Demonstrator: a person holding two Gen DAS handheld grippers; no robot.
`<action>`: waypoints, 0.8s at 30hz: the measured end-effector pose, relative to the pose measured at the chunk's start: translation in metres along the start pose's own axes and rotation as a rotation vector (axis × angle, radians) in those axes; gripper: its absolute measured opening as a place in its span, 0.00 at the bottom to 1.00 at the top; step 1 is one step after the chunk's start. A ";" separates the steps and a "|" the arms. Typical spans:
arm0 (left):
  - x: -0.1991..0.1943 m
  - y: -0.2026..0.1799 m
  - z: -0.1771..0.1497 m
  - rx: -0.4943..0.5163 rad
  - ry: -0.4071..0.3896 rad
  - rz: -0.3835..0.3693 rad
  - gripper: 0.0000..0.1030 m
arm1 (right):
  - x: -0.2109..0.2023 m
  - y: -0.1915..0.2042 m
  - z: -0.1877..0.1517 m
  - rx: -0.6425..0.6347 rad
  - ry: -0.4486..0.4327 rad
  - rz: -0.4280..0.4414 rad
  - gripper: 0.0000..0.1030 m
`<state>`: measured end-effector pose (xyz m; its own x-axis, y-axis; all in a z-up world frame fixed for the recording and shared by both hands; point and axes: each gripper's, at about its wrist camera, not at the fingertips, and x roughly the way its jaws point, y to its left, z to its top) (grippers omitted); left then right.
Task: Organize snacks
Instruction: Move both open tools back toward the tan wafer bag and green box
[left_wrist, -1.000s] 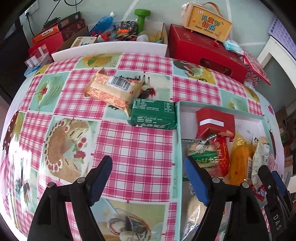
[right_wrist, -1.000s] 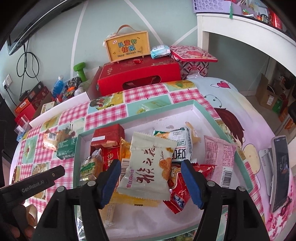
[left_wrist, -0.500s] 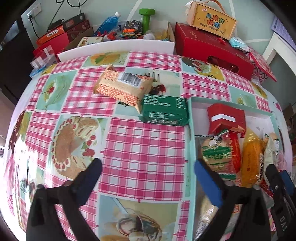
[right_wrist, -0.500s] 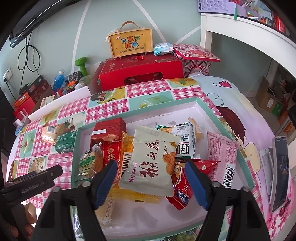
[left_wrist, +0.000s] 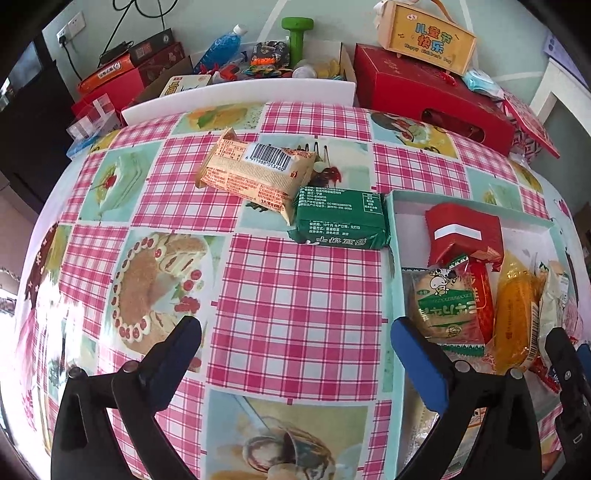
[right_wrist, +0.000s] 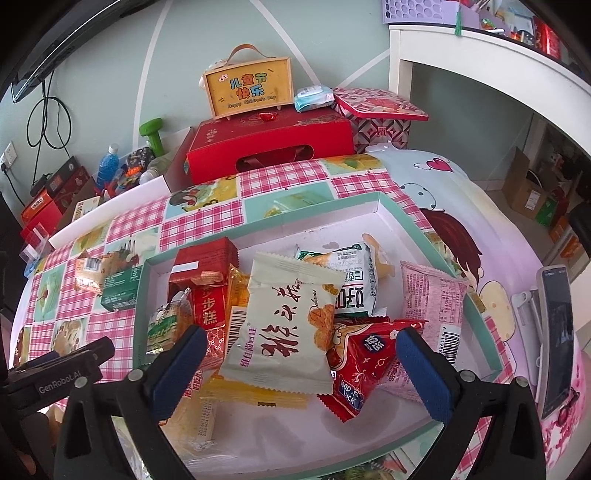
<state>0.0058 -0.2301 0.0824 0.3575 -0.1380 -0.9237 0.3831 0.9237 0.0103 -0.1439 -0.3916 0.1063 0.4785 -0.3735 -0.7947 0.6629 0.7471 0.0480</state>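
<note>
Both sets of jaws have just been opening and now stand released, with nothing pinched. The left gripper (left_wrist: 295, 341) hangs over bare checked tablecloth (left_wrist: 295, 295). The right gripper (right_wrist: 303, 354) hangs above the teal-rimmed tray (right_wrist: 402, 218), with a cream snack packet (right_wrist: 288, 325) lying below and between its pads; I judge it untouched.

Two snacks sit outside the tray. From the left wrist view, an orange barcoded packet (left_wrist: 258, 173) lies at about 12 o'clock from the left gripper. A green packet (left_wrist: 341, 218) lies at about 1 o'clock, touching the orange one and just beside the tray's left wall.

Risks, as I judge them:
- The green packet sits so close to the wall that one finger may land on the rim and shove the tray.
- The orange packet overlaps the green one's corner, so lifting either could drag its neighbour.
- The tray's heap is loose; a red triangular packet (right_wrist: 364, 369) and a yellow wrapper (right_wrist: 255, 393) sit under the cream packet's edges, so a careless close could catch two wrappers.
- The two grippers are near each other at the tray's left edge and could collide.
</note>
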 end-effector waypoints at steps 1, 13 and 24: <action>0.000 -0.001 0.000 0.009 -0.001 0.003 0.99 | 0.000 0.001 0.000 -0.003 0.002 0.001 1.00; -0.013 0.038 0.009 -0.062 -0.049 0.024 0.99 | -0.020 0.033 0.002 -0.047 -0.064 0.124 1.00; -0.002 0.100 0.010 -0.207 -0.019 0.068 0.99 | -0.008 0.091 -0.011 -0.163 -0.019 0.192 1.00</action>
<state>0.0516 -0.1413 0.0894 0.3937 -0.0779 -0.9159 0.1756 0.9844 -0.0082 -0.0935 -0.3145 0.1108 0.5980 -0.2252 -0.7692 0.4581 0.8835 0.0975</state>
